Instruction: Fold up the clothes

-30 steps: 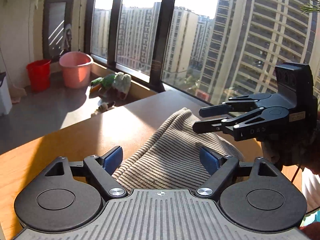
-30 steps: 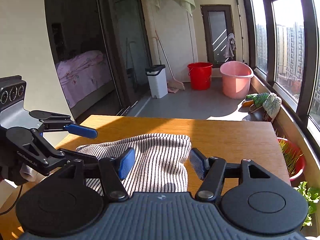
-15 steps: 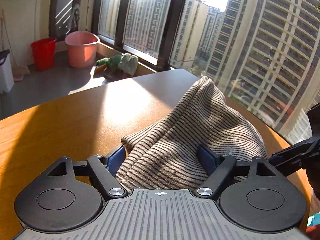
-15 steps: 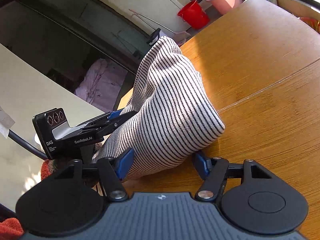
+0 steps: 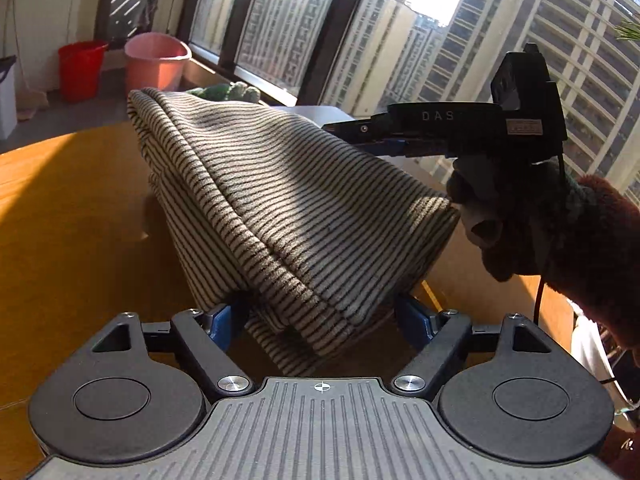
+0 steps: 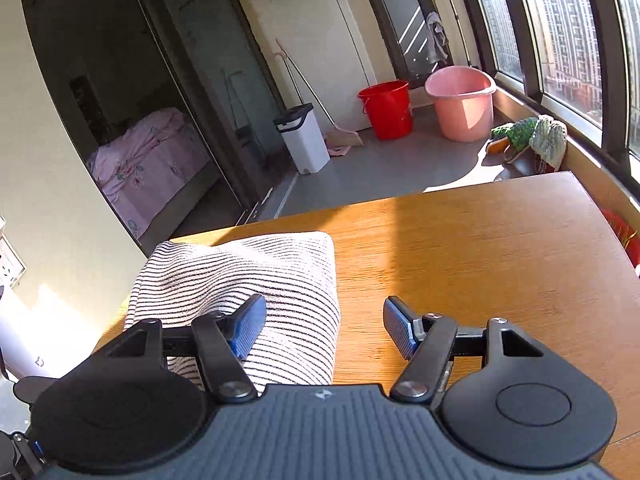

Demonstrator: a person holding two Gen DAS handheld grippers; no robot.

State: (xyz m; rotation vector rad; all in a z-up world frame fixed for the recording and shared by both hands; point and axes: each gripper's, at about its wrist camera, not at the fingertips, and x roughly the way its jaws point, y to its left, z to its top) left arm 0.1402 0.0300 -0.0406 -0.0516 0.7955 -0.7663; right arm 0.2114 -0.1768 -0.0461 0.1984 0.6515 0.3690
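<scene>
While sunlight falls across the wooden table [image 6: 480,248], I see the striped cloth [image 5: 280,208] folded into a thick bundle between my two tools. My left gripper [image 5: 320,316] has its blue pads spread wide on either side of the cloth's near edge, which droops between them; the pads are mostly hidden by the fabric, and I cannot tell whether either one touches it. From the left wrist view the cloth rises off the table and slopes up toward the right gripper [image 5: 360,136], whose fingers sit flat against the raised far side; I cannot tell from there whether they pinch it. In the right wrist view my right gripper [image 6: 324,328] stands apart, its left pad [image 6: 250,328] resting on the striped cloth [image 6: 248,280] and its right pad over bare wood. Beyond the table stand a red bucket [image 6: 386,110], a pink tub [image 6: 462,102] and a white bin [image 6: 302,138].
</scene>
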